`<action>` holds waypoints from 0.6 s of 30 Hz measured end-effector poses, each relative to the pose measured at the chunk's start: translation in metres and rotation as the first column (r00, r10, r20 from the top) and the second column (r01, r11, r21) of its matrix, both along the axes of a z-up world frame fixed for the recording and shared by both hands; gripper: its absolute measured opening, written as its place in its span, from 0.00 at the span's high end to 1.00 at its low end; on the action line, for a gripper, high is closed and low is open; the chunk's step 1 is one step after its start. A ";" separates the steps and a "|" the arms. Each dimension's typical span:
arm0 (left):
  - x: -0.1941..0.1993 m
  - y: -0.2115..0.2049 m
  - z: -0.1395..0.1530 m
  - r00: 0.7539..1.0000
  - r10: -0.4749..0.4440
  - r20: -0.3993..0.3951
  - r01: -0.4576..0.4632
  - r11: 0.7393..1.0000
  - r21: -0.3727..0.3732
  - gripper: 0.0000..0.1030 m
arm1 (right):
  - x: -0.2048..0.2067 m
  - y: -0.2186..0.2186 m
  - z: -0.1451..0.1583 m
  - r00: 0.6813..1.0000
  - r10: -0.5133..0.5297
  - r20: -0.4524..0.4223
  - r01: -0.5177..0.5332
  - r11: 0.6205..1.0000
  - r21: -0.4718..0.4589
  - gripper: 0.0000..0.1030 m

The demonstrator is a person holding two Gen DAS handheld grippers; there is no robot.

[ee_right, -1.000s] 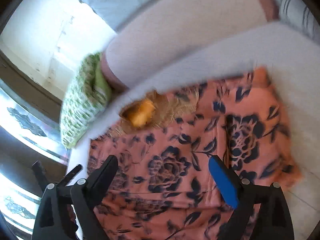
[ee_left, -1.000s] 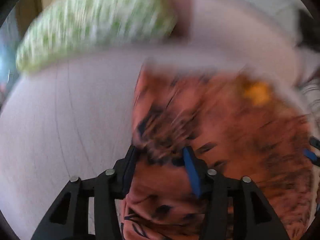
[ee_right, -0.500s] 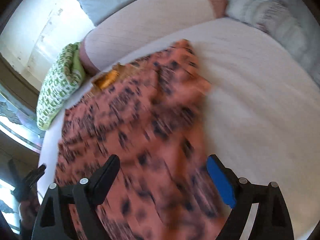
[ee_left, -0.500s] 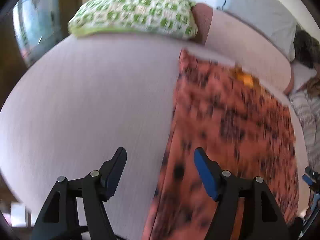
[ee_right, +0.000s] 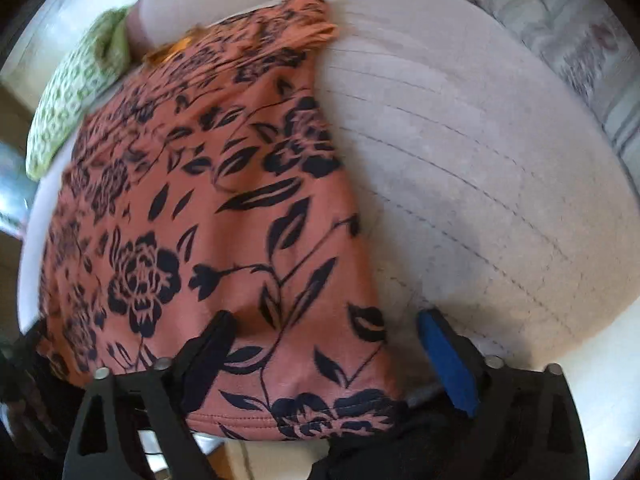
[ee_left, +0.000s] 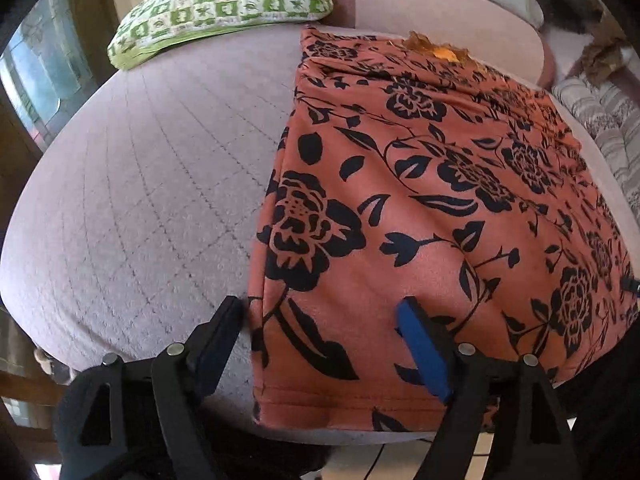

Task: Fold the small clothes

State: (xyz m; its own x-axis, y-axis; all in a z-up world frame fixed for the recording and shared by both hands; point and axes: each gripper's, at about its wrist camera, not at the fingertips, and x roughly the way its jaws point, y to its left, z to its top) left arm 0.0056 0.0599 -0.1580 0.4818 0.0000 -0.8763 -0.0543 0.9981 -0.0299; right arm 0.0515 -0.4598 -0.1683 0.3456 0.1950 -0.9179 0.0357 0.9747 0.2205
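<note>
The orange floral garment (ee_left: pixel 432 184) is laid flat on the pale quilted cushion (ee_left: pixel 152 184), with its stitched hem at the cushion's near edge and its far end reaching toward the backrest, where a yellow-orange patch (ee_left: pixel 444 51) is seen. In the right wrist view the same garment (ee_right: pixel 208 208) is spread over the left part of the cushion (ee_right: pixel 460 152), its right edge running diagonally.

The left gripper (ee_left: pixel 322 316) is held with its jaws spread wide; the garment's near left corner lies between them and nothing is clamped. The right gripper (ee_right: pixel 326 330) is likewise held apart, positioned over the garment's near right corner, with the blue pad beyond the cloth's edge.

A green-and-white checked pillow (ee_left: pixel 224 4) is placed at the far left of the cushion. Striped bedding (ee_left: pixel 604 120) is seen at the far right.
</note>
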 end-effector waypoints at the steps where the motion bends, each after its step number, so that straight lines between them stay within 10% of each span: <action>1: -0.001 0.002 -0.001 1.000 0.007 0.006 -0.007 1.000 -0.017 0.22 | 0.000 0.003 -0.001 1.000 0.010 -0.008 -0.010 1.000 -0.004 0.00; 3: -0.005 0.005 0.000 1.000 0.008 0.009 -0.008 1.000 -0.025 0.25 | 0.000 0.007 -0.005 1.000 0.022 -0.019 -0.023 0.999 -0.028 0.00; 5: -0.010 0.006 0.002 1.000 0.016 0.016 -0.015 1.000 -0.019 0.47 | -0.004 0.005 -0.004 1.000 0.015 -0.012 -0.015 1.000 -0.018 0.00; 7: -0.010 0.013 0.007 1.000 0.014 0.016 -0.013 0.998 -0.061 0.91 | -0.009 0.000 -0.003 1.000 0.002 -0.001 -0.002 1.000 0.018 0.05; 13: -0.007 0.007 0.011 1.000 -0.005 0.014 0.005 0.999 -0.053 0.93 | -0.018 -0.028 0.005 0.999 -0.049 0.002 0.049 0.997 0.059 0.68; 17: -0.006 0.012 0.007 0.999 0.040 -0.007 -0.040 0.997 -0.060 0.82 | -0.024 -0.051 0.005 0.998 -0.069 -0.009 0.070 0.984 0.161 0.61; 18: -0.007 0.015 0.007 0.999 0.049 -0.006 -0.049 0.996 -0.068 0.77 | -0.026 -0.050 0.007 0.998 -0.061 -0.004 0.060 0.984 0.165 0.46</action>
State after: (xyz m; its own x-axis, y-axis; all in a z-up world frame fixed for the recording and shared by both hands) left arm -0.0011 0.0748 -0.1507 0.4784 -0.0358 -0.8774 -0.1035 0.9899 -0.0968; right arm 0.0258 -0.5095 -0.1615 0.3622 0.3226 -0.8745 0.0932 0.9210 0.3783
